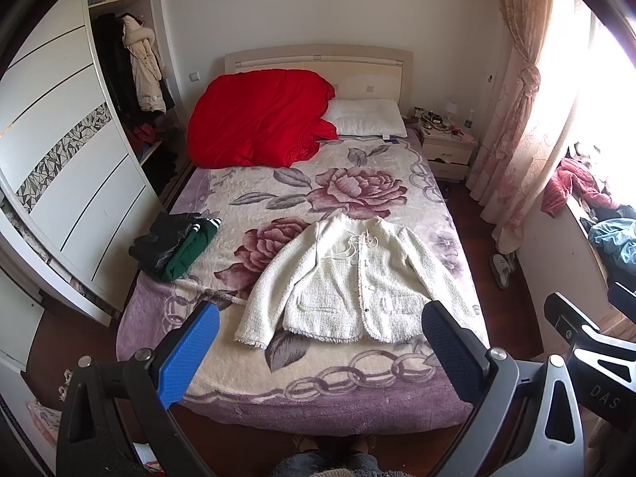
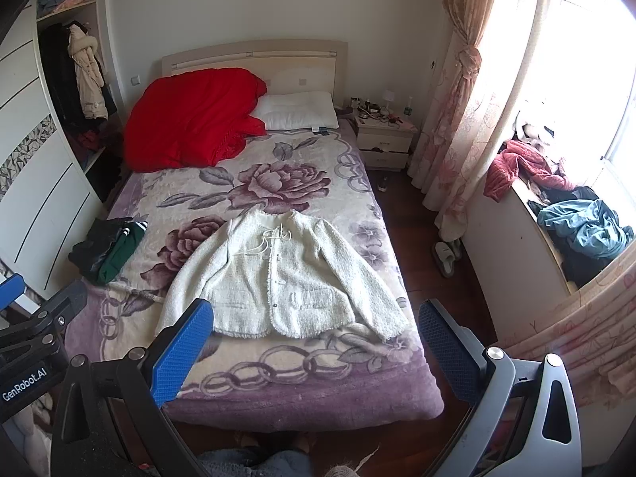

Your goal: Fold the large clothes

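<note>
A white fuzzy jacket (image 1: 346,282) lies spread flat, front up, sleeves out, on the floral blanket of the bed (image 1: 326,373). It also shows in the right wrist view (image 2: 274,278). My left gripper (image 1: 318,318) is open and empty, held above the foot of the bed, short of the jacket's hem. My right gripper (image 2: 314,314) is open and empty at the same height, to the right of the left one. The right gripper's body shows at the left wrist view's right edge (image 1: 588,342).
A dark and green pile of folded clothes (image 1: 175,246) sits at the bed's left edge. A red duvet (image 1: 258,119) and white pillow (image 1: 369,117) lie at the head. A wardrobe (image 1: 71,167) stands left; nightstand (image 1: 447,151), curtain (image 1: 516,127) and a cluttered sill (image 2: 576,222) stand right.
</note>
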Demonstrator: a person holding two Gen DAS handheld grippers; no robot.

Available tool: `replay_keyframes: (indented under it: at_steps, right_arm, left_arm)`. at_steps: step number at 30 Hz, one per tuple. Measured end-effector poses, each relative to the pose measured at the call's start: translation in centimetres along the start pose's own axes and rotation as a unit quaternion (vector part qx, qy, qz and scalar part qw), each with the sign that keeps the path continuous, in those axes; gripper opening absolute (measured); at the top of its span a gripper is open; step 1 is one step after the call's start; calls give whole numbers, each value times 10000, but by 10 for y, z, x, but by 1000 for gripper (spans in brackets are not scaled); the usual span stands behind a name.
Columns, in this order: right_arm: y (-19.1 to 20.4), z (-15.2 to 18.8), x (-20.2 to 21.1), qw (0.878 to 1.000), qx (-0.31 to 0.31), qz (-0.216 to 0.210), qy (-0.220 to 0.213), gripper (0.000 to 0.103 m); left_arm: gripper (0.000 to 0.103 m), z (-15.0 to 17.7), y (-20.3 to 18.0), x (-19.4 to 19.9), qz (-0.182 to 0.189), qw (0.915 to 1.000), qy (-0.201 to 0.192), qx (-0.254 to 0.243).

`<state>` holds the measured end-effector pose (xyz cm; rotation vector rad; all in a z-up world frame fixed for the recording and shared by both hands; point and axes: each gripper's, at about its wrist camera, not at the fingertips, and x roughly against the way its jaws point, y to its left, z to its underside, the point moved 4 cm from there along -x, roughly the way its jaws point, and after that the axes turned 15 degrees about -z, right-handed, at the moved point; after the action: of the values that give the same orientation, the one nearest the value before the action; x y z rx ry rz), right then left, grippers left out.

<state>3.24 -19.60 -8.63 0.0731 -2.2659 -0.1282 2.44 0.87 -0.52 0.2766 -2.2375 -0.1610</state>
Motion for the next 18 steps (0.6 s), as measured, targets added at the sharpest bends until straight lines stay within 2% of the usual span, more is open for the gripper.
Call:
replay_keyframes:
  at_steps: [18]
  right_arm:
    - [5,3,4,10000,25,7,-40,103]
  left_arm:
    - [103,5,-6,4,34,10000,-64,13]
